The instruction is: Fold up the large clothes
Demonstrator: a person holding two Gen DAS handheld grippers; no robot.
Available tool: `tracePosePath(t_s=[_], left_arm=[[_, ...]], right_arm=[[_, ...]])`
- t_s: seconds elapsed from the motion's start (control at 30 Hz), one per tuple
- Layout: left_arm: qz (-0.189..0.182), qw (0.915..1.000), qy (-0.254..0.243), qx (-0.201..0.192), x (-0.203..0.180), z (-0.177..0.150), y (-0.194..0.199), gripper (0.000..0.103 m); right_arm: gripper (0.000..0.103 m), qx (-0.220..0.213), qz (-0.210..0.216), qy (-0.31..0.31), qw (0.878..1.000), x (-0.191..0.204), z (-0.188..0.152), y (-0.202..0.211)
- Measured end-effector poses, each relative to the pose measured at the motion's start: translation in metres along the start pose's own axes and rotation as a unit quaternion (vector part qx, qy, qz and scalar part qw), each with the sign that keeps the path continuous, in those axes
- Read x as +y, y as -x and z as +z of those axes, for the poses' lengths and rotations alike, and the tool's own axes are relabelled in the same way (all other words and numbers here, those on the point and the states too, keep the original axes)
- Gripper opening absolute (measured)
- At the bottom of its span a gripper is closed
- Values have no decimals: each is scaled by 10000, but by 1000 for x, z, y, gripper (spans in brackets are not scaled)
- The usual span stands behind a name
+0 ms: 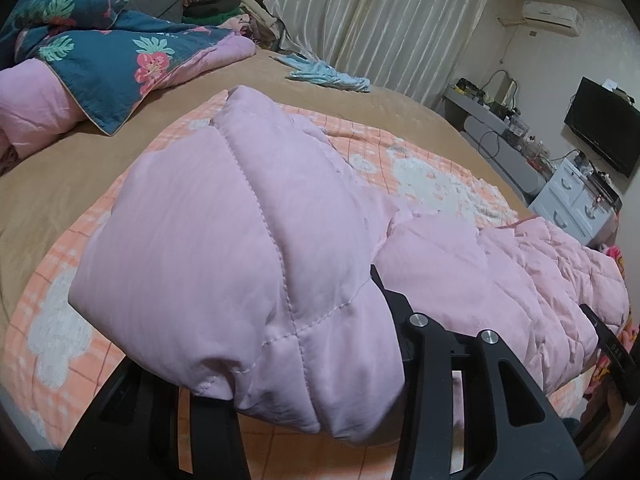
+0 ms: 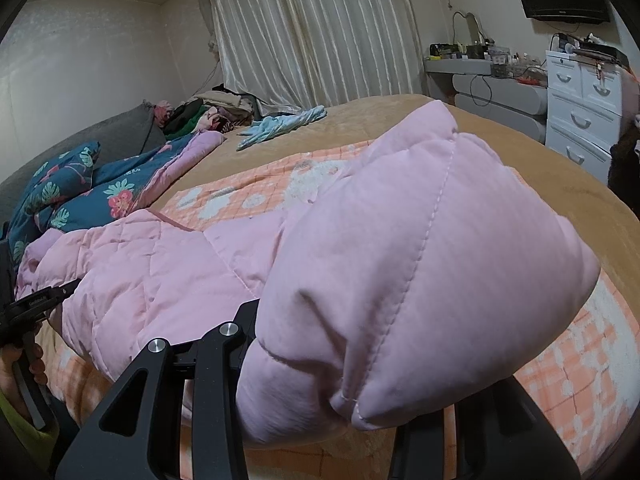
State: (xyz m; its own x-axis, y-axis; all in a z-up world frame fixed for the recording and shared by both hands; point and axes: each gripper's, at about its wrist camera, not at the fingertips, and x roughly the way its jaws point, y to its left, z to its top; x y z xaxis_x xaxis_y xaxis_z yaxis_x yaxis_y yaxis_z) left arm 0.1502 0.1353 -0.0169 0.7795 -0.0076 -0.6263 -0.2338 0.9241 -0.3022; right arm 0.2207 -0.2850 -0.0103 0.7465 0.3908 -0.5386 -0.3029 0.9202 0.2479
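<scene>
The pink padded coat (image 1: 248, 248) is stretched sideways between both hand-held grippers, left (image 1: 304, 412) and right (image 2: 320, 412), each clamped on one end.

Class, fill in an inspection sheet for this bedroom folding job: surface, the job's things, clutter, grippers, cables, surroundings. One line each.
Surface: bed with a tan cover; an orange checked blanket is spread on it.
Job's things: pink quilted jacket lies across the blanket, its near edge lifted at both ends.
Clutter: floral quilt, light blue garment, heap of clothes by the curtain.
Grippers: left gripper shut on a jacket corner; right gripper shut on the other corner.
Cables: dark cable hangs at the grey shelf.
Surroundings: curtain, white drawers, wall television, air conditioner.
</scene>
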Motion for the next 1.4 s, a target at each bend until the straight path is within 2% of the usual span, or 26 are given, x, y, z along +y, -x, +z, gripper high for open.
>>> tracePosePath(t_s=[0.6,0.77,0.83,0.87,0.93,0.97,1.03,1.13,1.23,1.4], left_arm=[[131,9997,2,206,16,-28,-12,41],[125,9996,50,254,16,-33,-12,47],[83,9995,103,303,18,-35,-10,53],[71,9993,138,335,20,-36,-8,57],[64,9991,188,383,21,-41,-2,66],[68,9991,170,384,21,-43,2,68],[76,9992,84,374,19,-47,12,79],[108,9992,-39,378,16,-55,26,87],[116,9993,-121,341,11,-62,39,90],[2,9993,-370,96,-5,-66,71,94]], right_arm=[[38,259,-18,-164,9995,-16,-29,-10],[51,519,64,-617,9967,-33,-36,-20],[61,665,135,-766,9948,-38,-38,-21],[63,721,150,-820,9939,-40,-39,-19],[75,802,136,-874,9928,-43,-41,-15],[77,846,88,-885,9924,-44,-43,-11],[85,890,44,-852,9924,-44,-46,-2],[91,932,-138,-703,9931,-40,-48,14],[97,851,-303,-571,9943,-32,-51,36],[99,291,-565,-155,9979,-17,-43,83]])
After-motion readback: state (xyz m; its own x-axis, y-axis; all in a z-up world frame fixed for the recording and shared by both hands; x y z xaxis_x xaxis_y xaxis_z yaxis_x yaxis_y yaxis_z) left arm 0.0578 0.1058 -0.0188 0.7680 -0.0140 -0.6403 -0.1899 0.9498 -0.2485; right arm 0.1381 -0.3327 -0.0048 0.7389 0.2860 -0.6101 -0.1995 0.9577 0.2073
